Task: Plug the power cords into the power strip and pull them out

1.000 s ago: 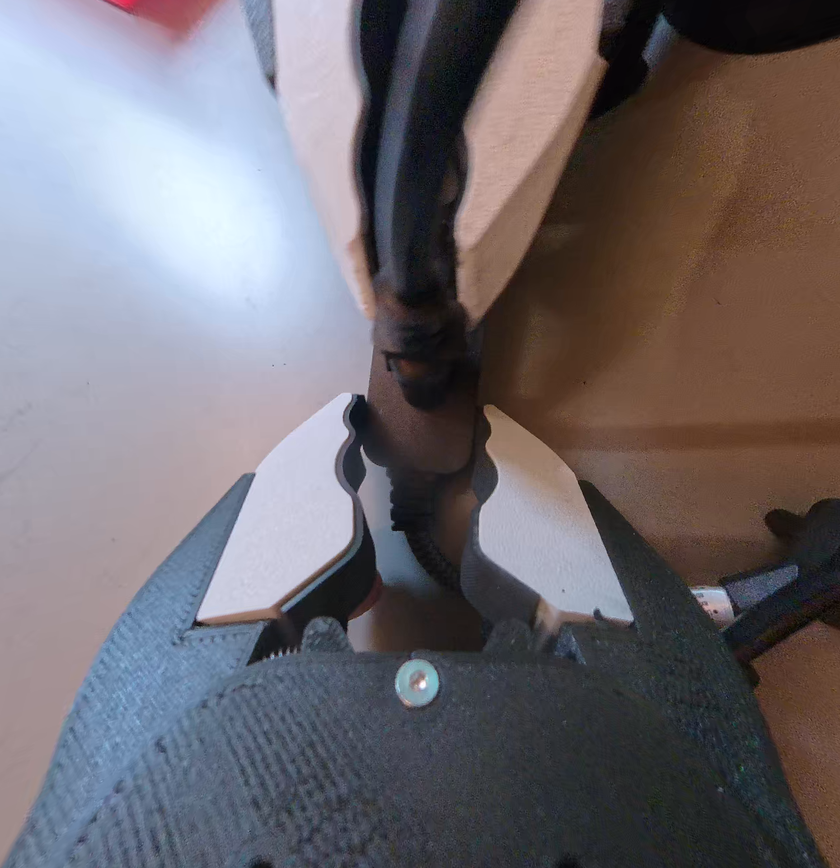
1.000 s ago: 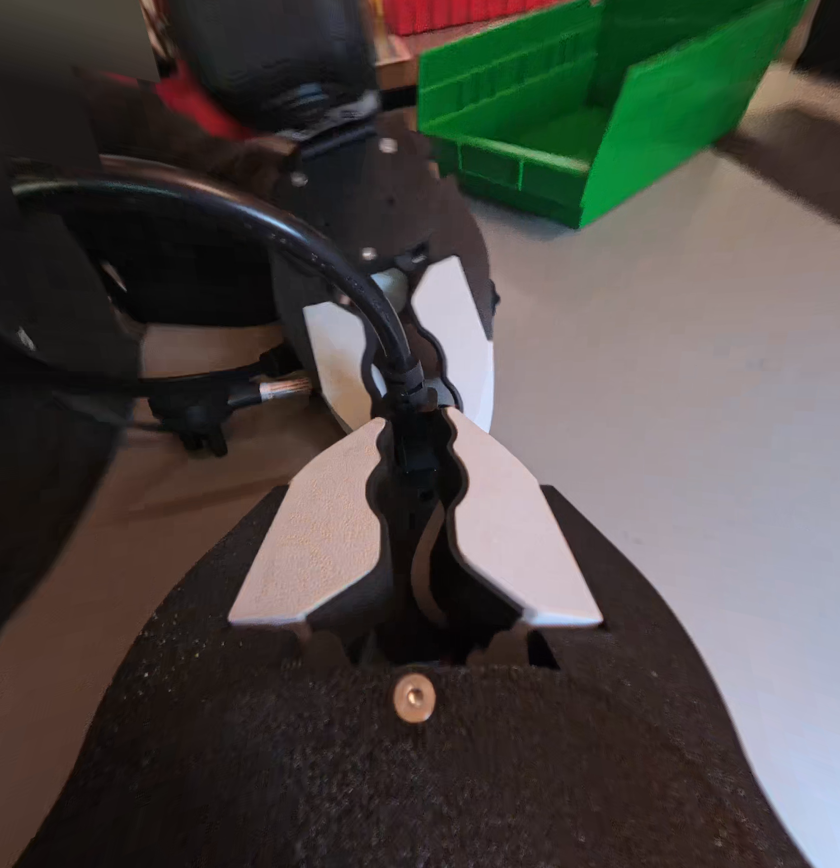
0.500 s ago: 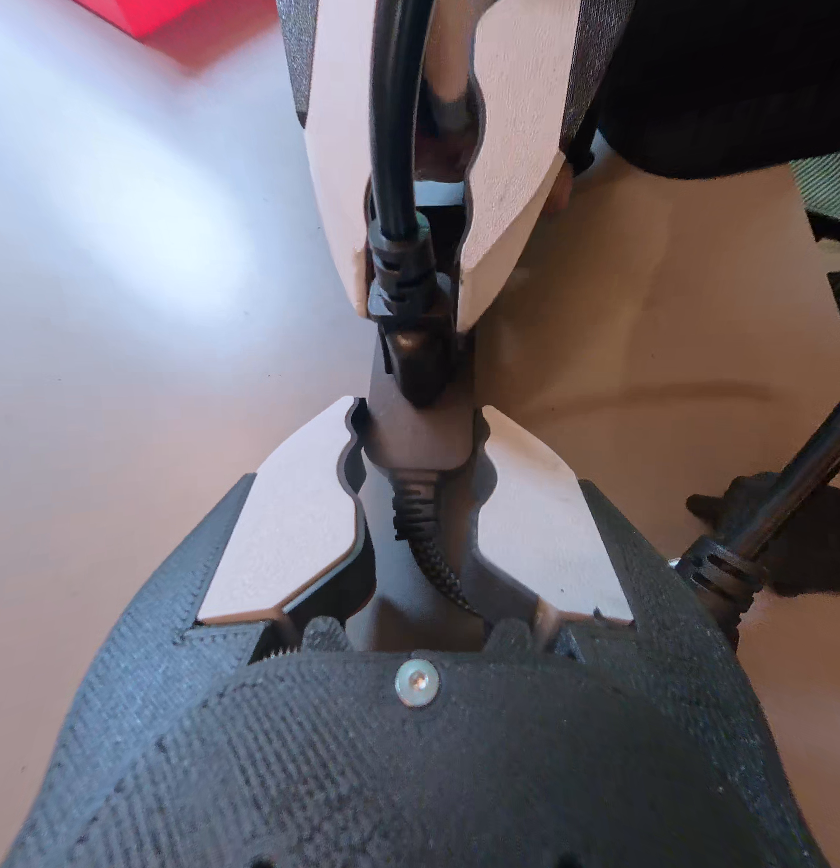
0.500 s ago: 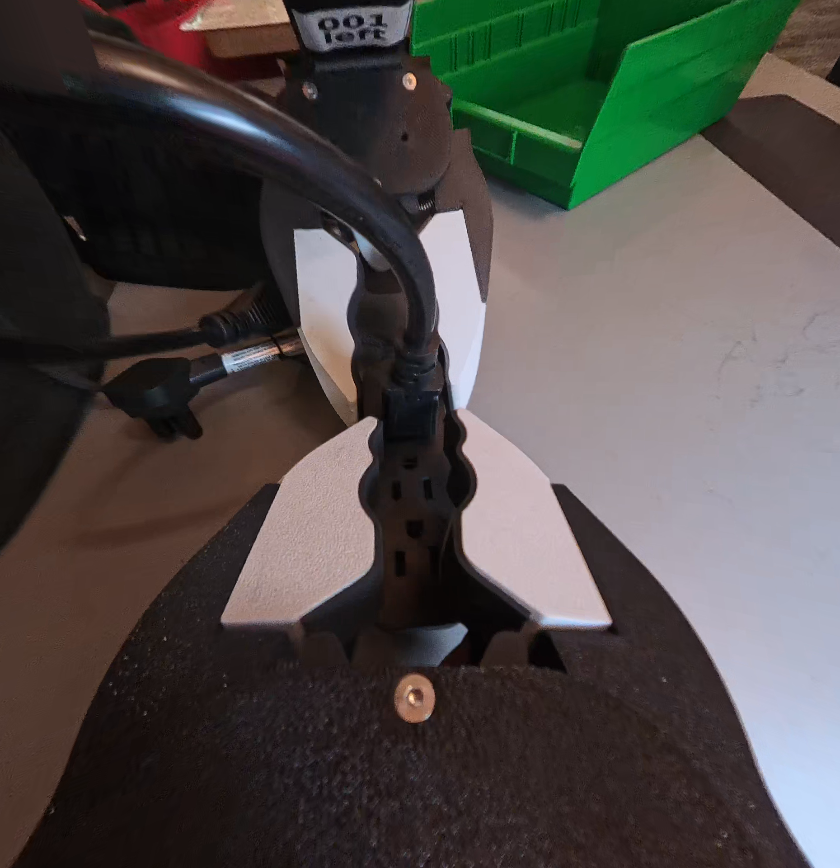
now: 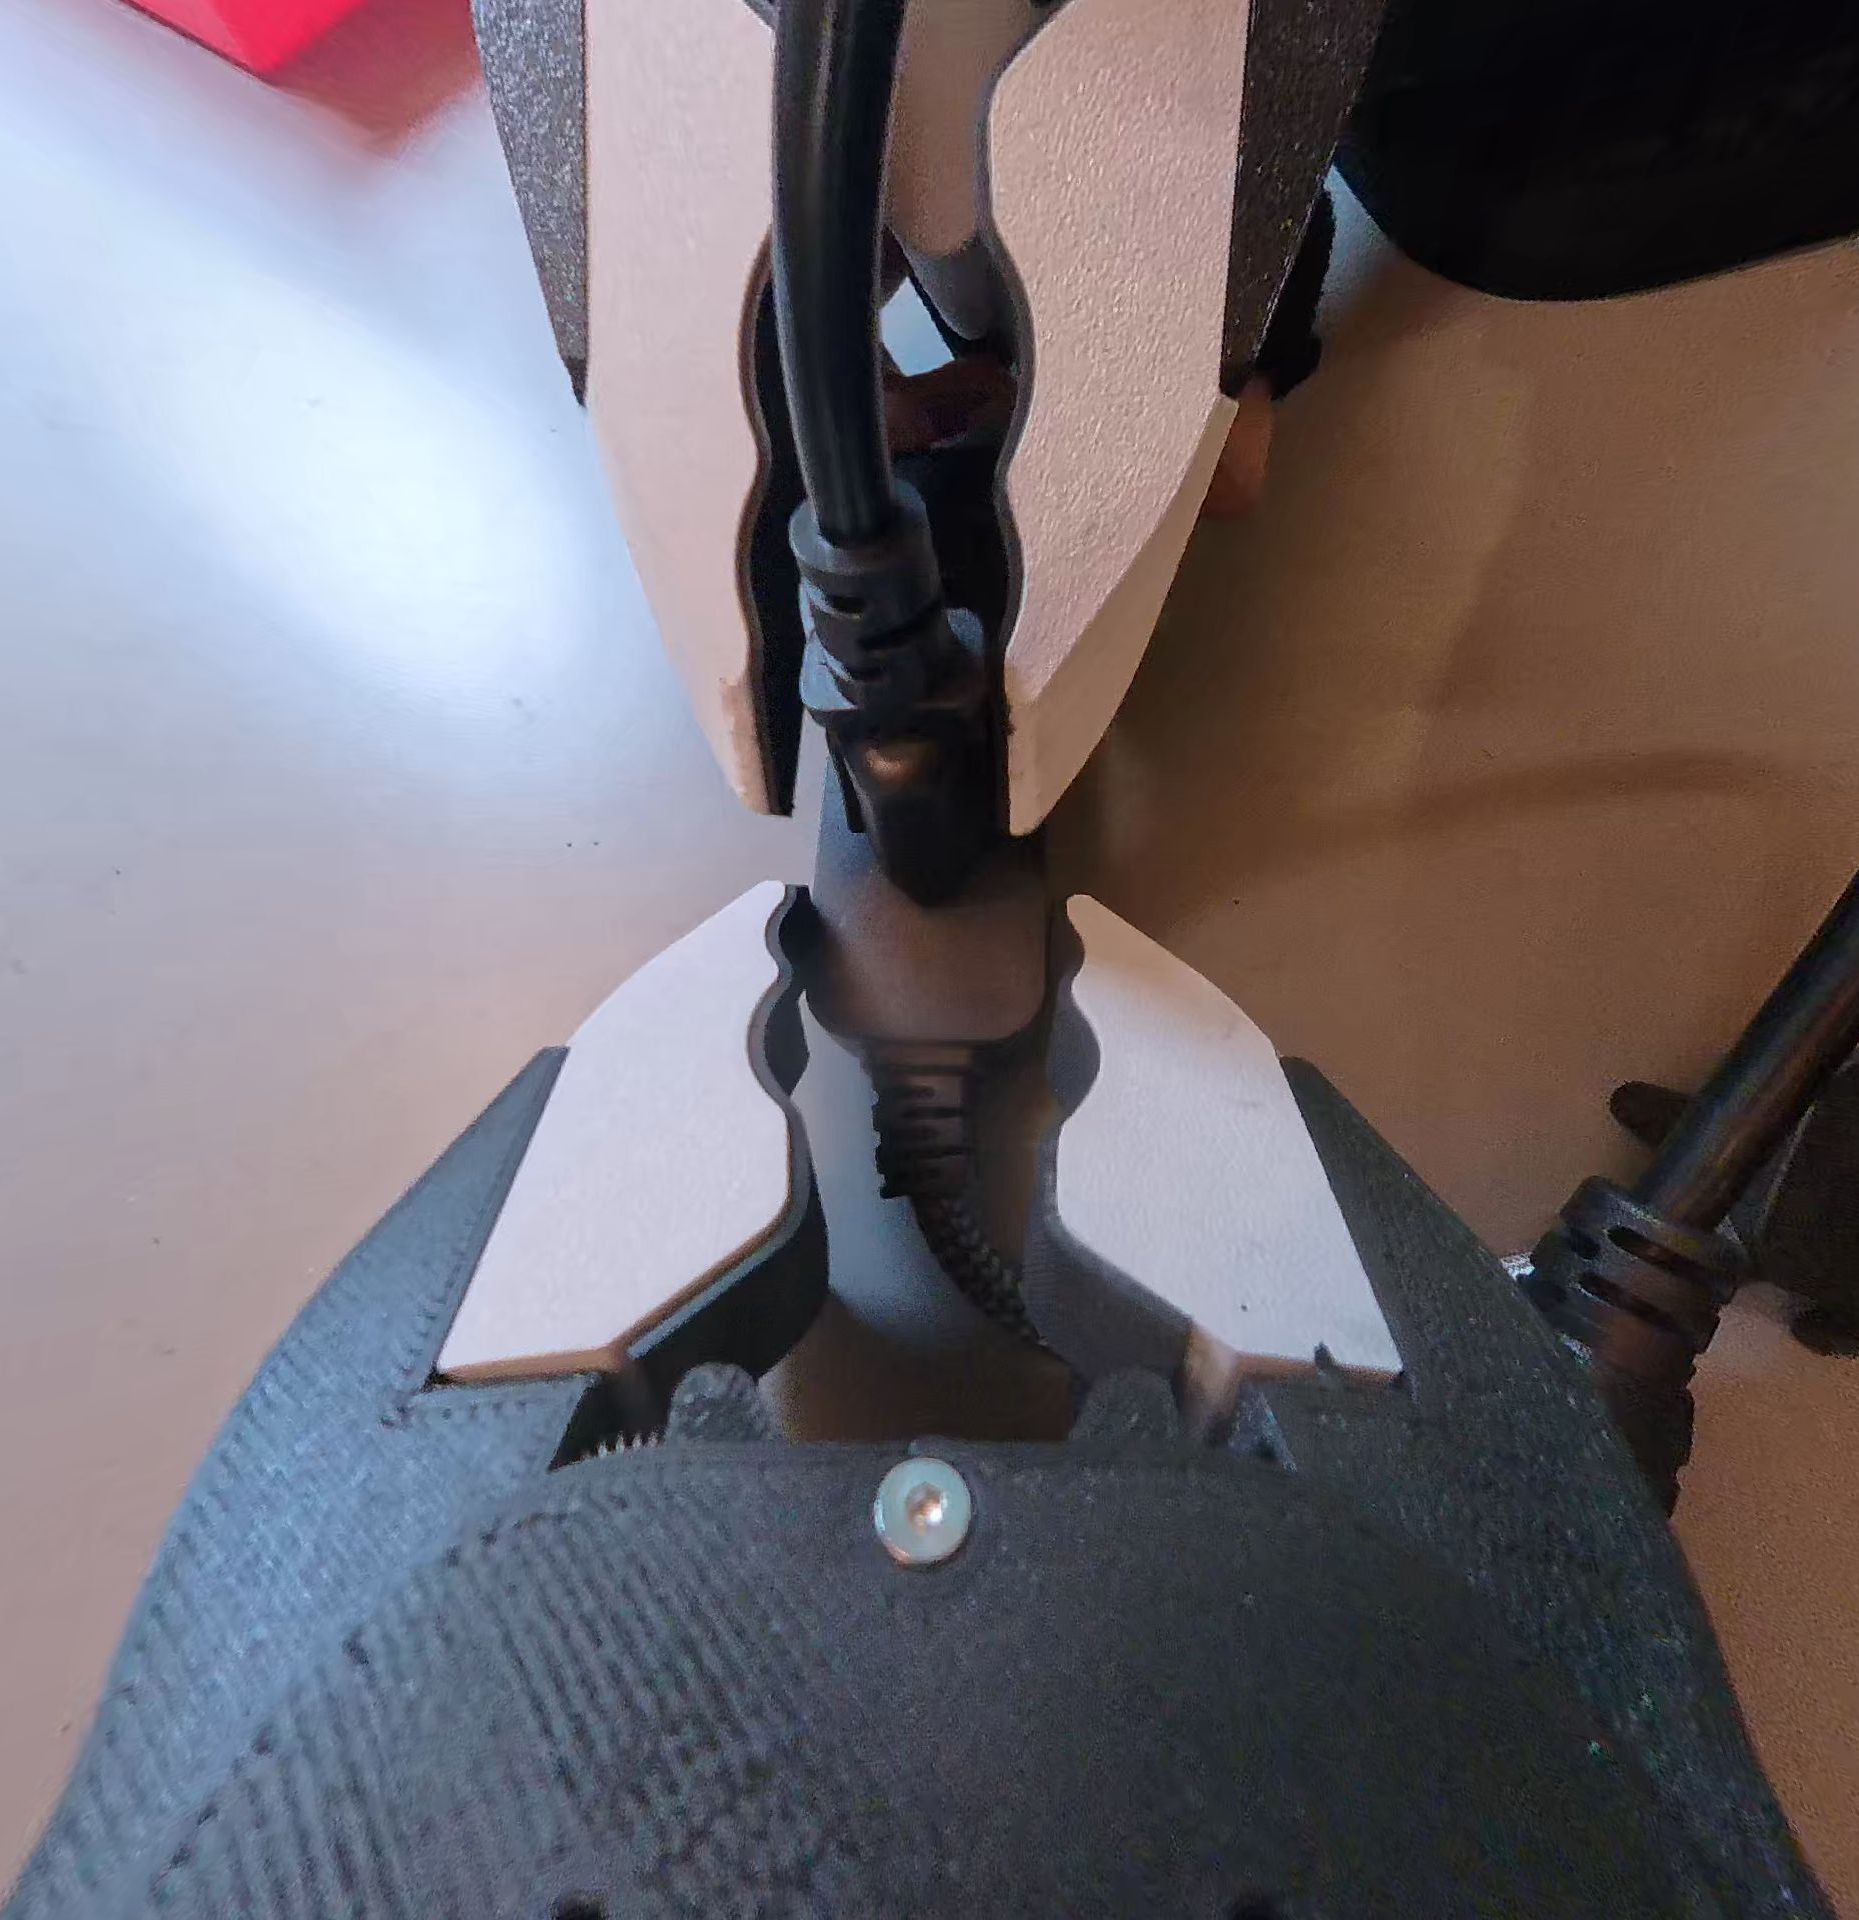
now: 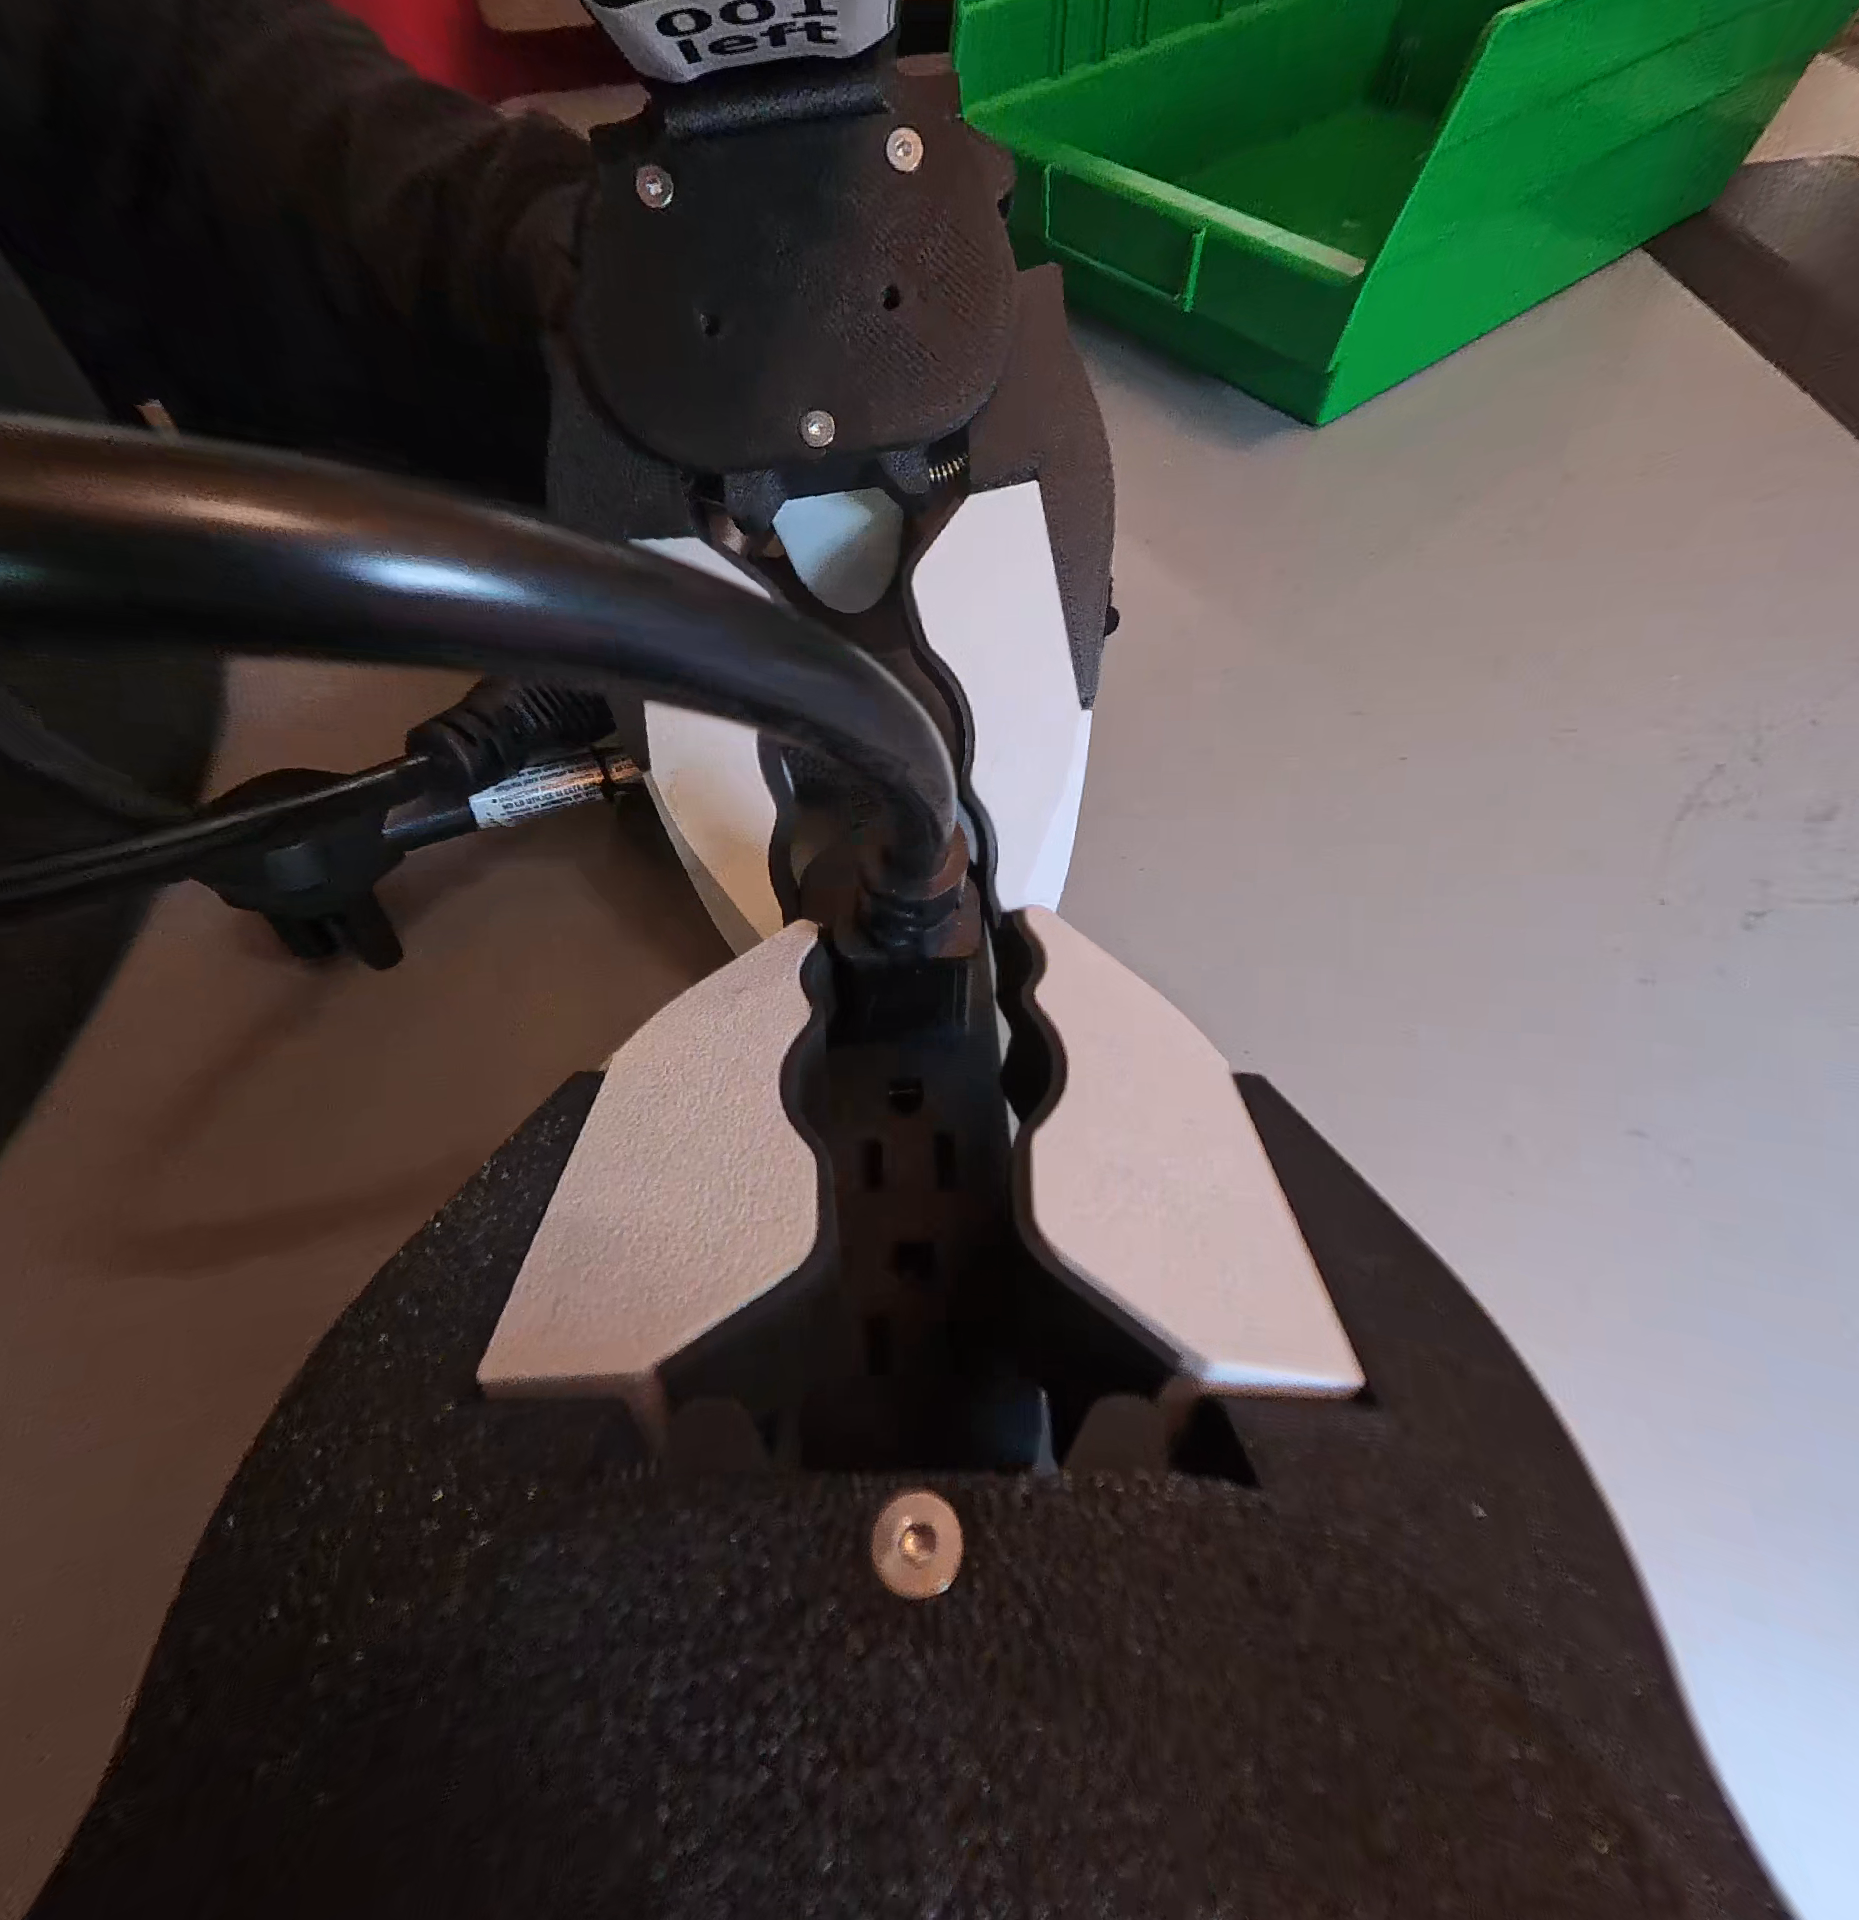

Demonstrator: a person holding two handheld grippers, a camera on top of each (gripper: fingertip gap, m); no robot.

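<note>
While the two hand-held grippers face each other nose to nose over the pale grey tabletop (image 6: 1476,831), the long black plastic power strip (image 6: 920,1195) hangs between them as the centre of everything. The left gripper (image 5: 920,925) pinches the strip's cord end, its white fingers (image 5: 676,1122) pressed against the sides of the housing where the ribbed strain relief and braided black strip lead (image 5: 966,1247) run back into its mouth. The right gripper (image 6: 914,956) closes on the opposite stretch of the strip; its white fingers (image 6: 696,1164) hug the strip's flanks, and two free sockets show in the gap behind them. A black moulded plug (image 6: 904,977) sits in the socket at the tips of the right gripper, and its thick glossy black power cord (image 6: 489,592) arches up from the strip and away to the left side. Whether the fingers squeeze the plug itself or only the strip below it, I cannot tell.

Left of the strip, on the table, lie a second black plug (image 6: 312,873) with a white label band on its cable and another ribbed black connector (image 6: 509,727), both apart from the strip. Beyond the strip, far to the right, stands an open green plastic storage bin (image 6: 1424,187). A dark sleeve (image 6: 281,208) reaches in behind the left gripper.
</note>
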